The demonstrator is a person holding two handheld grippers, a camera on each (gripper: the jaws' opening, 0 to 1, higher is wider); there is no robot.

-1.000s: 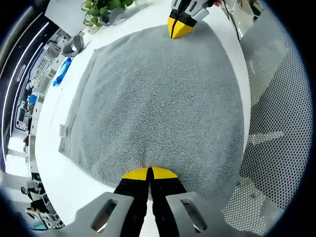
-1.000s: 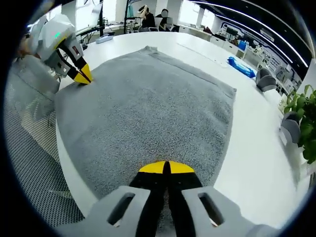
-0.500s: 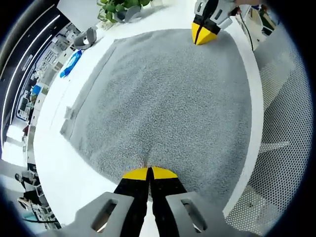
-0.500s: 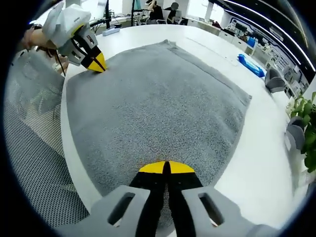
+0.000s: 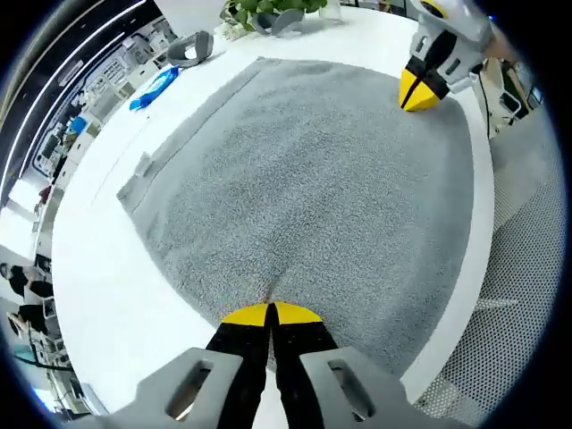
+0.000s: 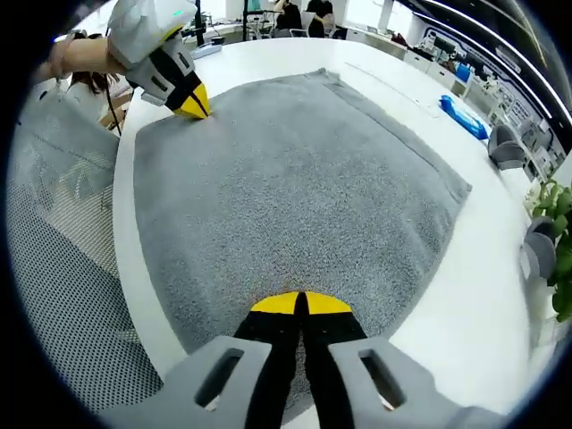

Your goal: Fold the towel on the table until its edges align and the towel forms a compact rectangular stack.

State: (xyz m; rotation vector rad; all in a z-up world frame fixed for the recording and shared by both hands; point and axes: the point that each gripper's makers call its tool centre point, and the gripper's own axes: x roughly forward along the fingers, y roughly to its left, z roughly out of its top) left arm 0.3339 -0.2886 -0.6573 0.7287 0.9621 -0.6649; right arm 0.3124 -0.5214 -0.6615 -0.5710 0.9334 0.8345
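Note:
A grey towel (image 5: 304,179) lies spread on the white table (image 5: 98,268), one side hanging over the table's edge. My left gripper (image 5: 269,312) is shut on the towel's near corner, its yellow tips pinching the cloth. My right gripper (image 6: 300,302) is shut on the other near corner of the towel (image 6: 286,179). In the left gripper view the right gripper (image 5: 416,93) grips the far right corner. In the right gripper view the left gripper (image 6: 190,103) grips the far left corner.
A potted plant (image 5: 268,9) and a grey object (image 5: 188,46) stand at the table's far side, next to a blue item (image 5: 152,87). A perforated grey chair surface (image 6: 63,295) lies beside the table. A person's hand (image 6: 76,55) holds the left gripper. Office desks stand beyond.
Both views have swung and lifted a little, with each gripper still pinching its towel corner. The near edge of the towel has risen slightly off the table.

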